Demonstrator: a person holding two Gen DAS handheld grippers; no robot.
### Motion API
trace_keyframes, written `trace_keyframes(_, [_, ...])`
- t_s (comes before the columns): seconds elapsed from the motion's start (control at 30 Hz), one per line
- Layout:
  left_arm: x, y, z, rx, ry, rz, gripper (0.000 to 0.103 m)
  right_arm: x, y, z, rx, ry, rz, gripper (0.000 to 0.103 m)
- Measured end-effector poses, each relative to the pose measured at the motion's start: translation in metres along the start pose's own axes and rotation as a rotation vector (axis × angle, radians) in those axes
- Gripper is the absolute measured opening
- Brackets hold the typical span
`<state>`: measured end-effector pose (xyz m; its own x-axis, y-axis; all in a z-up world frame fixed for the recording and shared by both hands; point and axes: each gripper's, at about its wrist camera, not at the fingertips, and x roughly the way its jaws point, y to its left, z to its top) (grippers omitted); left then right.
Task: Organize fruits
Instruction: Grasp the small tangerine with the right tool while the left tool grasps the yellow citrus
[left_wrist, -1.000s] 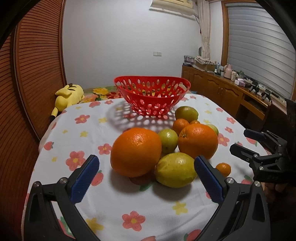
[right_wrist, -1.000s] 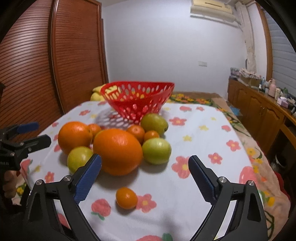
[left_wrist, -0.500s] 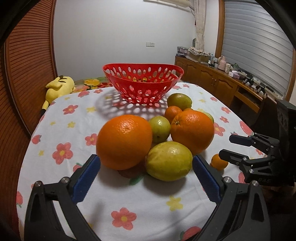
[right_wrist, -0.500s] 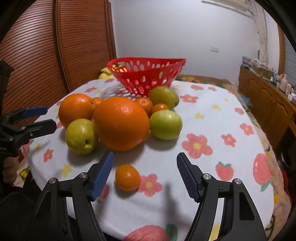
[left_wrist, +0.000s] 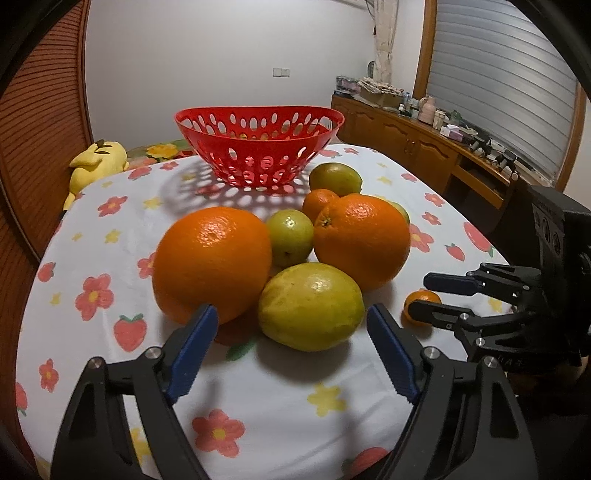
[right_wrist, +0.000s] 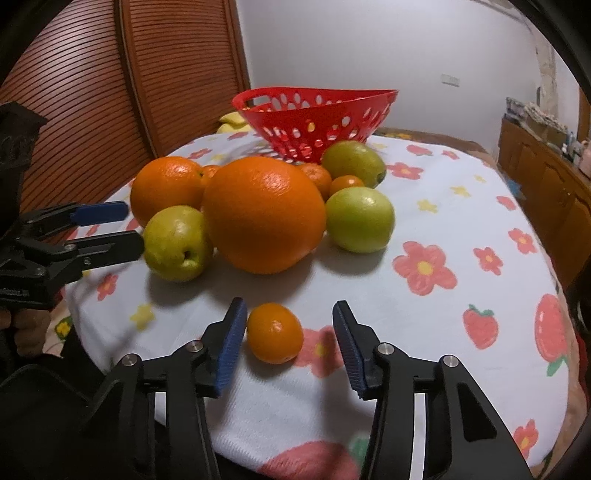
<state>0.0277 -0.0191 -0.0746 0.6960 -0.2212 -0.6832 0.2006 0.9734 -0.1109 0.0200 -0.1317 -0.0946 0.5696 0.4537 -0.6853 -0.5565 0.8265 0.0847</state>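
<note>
The right gripper (right_wrist: 290, 339) hangs low over the near edge of the counter (right_wrist: 443, 229) with its jaws released and spread to either side of a small tangerine (right_wrist: 274, 333). The left pad sits just beside the fruit, the right pad stands apart from it; neither clearly touches. The tangerine lies alone on the flowered cloth, nearer the jaws than the rest of the pile.

The left gripper (left_wrist: 291, 343) also has its jaws released — they frame a yellow-green lemon (left_wrist: 311, 305), with a big orange (left_wrist: 212, 264) just past the left pad. A second orange (left_wrist: 362, 242), a green fruit (left_wrist: 290, 237) and others cluster beyond, and the red basket (left_wrist: 258, 146) stands behind them all, well apart from both jaws.

The tangerine looks light, with a soft, thin skin that would bruise under a hard squeeze; its roundness means it may roll or pop out if pinched off-centre. Best taken across its widest middle, pads level with its equator. It is slightly oblong, its long axis running roughly side to side between the pads, its dimpled end turned toward the camera and a little right. The lemon looks firmer and heavier, its long axis also lying across the left jaws.
</note>
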Motion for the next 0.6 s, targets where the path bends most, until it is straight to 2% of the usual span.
trace_keyframes(0.1, [0.002, 0.0, 0.0, -0.007, 0.008, -0.008, 0.083, 0.002, 0.003, -0.001, -0.014, 0.01, 0.019, 0.04])
trace_keyframes(0.2, [0.006, -0.003, -0.001, -0.003, 0.021, -0.01, 0.074, 0.004, 0.007, -0.002, -0.032, 0.023, 0.036, 0.031])
trace_keyframes(0.43, [0.018, -0.005, -0.002, -0.005, 0.056, -0.009, 0.073, 0.007, 0.006, -0.002, -0.039, 0.021, 0.043, 0.029])
trace_keyframes(0.6, [0.026, -0.007, 0.0, -0.003, 0.075, -0.02, 0.077, 0.006, 0.007, -0.002, -0.039, 0.02, 0.043, 0.029])
